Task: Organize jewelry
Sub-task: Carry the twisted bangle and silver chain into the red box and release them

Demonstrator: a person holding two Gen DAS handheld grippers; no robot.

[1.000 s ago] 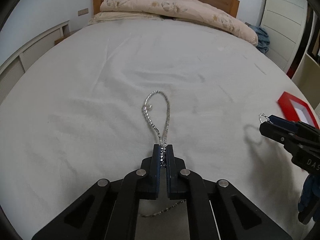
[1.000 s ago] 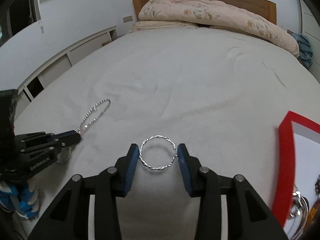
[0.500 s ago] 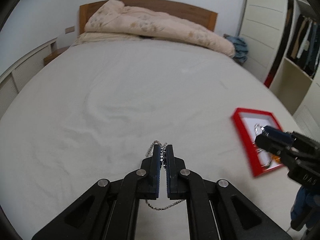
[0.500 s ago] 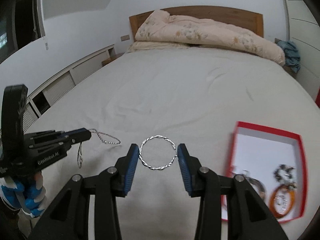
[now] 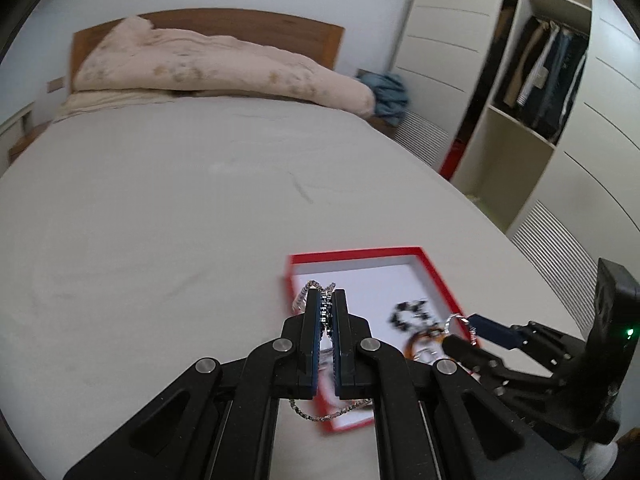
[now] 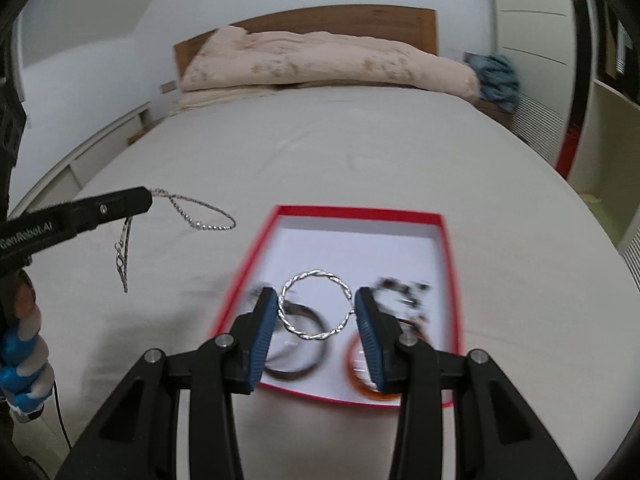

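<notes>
Lettering first: the only text I can make out is white print on the left gripper [image 6: 148, 200], seen side-on from the right wrist cam, something like "GenRobot.AI" with the start cut off by the frame edge. No readable labels on anything else.

Going left to right in that same view: the left gripper is clamped tight on a silver chain [image 6: 192, 216], which loops out past the tips and also dangles down in a strand, hanging above the sheet [image 6: 360, 152] just left of the red box [image 6: 360, 212]. From its own cam the chain [image 5: 316, 286] pokes out between the blue pads, jaws nearly touching.

Next, the right gripper [image 6: 318, 310] is pinching a twisted silver bangle [image 6: 316, 304] across its width, one pad on each side, held above the box's near half. Inside the box, blurry: a dark bangle [image 6: 298, 372] at left, an orange bangle [image 6: 360, 380] and a dark beaded bracelet [image 6: 404, 292] at right.

Far right in the left cam, the right gripper [image 5: 460, 332] shows with a green LED [image 5: 630, 332] lit.
</notes>
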